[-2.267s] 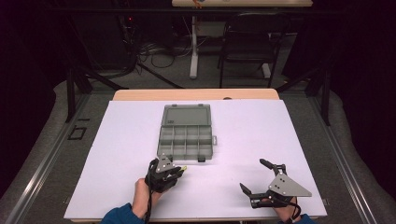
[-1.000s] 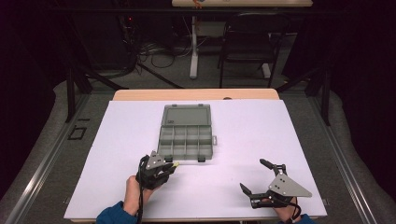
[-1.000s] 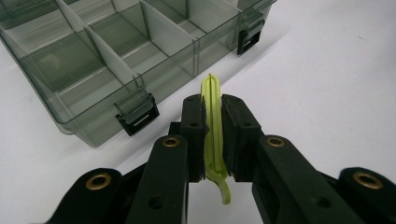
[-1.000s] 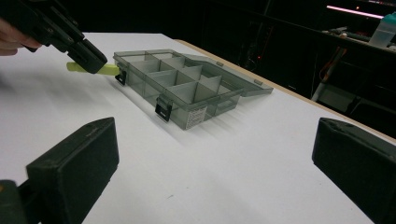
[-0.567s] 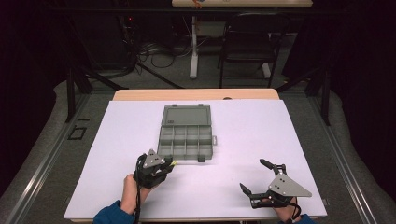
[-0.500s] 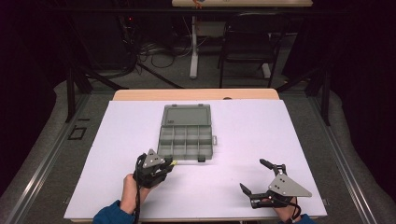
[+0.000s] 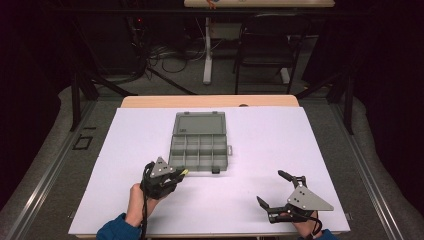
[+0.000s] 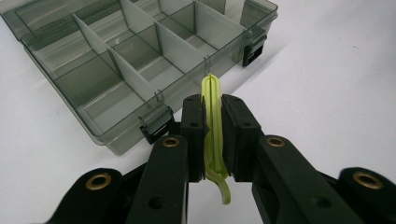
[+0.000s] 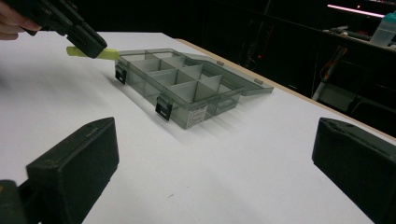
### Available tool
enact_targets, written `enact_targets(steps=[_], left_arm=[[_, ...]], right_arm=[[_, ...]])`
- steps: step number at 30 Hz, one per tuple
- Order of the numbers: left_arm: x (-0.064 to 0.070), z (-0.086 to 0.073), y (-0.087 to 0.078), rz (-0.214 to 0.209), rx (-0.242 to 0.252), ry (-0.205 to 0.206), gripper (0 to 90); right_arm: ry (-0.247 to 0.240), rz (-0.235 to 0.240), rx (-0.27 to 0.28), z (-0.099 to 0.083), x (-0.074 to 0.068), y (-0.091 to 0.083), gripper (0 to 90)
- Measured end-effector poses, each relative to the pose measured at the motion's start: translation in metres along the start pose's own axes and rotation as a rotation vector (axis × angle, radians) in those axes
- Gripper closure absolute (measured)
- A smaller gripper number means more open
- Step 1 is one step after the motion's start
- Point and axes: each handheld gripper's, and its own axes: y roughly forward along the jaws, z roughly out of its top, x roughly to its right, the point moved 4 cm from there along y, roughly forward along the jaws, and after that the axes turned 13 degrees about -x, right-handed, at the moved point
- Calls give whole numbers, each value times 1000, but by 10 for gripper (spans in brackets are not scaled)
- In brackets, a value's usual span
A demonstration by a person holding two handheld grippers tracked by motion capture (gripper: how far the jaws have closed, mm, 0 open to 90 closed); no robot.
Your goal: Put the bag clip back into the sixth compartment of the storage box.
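A smoky clear organiser box (image 7: 200,145) (image 8: 140,60) (image 9: 187,86) lies open mid-table, its lid flat behind it and its compartments bare. My left gripper (image 7: 176,176) (image 8: 212,119) is shut on a thin yellow-green plastic strip (image 8: 214,121) (image 9: 91,53) (image 7: 183,172). The strip's tip hovers just short of the box's near left corner. My right gripper (image 7: 274,189) (image 9: 210,163) rests at the table's near right, open wide with nothing between its pads (image 9: 74,158).
The white table top (image 7: 280,135) stretches around the box. Two black latches (image 8: 156,123) sit on the box's near wall. Beyond the far table edge stand a chair (image 7: 265,45) and cables on a dark floor.
My left gripper has drifted slightly left and back toward the near edge with the strip in it, then crept toward the box corner. The right gripper has stayed still.
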Motion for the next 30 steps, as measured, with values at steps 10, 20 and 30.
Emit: enact_targets(steps=[10, 20, 30], left_arm=[[-1, 6, -4, -11, 4, 17, 798], [-4, 14, -10, -12, 9, 36, 798], [-7, 24, -15, -3, 24, 45, 798]], right_arm=[[2, -1, -7, -1, 0, 0, 2], [-1, -2, -4, -1, 0, 0, 2], [-2, -3, -9, -1, 0, 0, 2]])
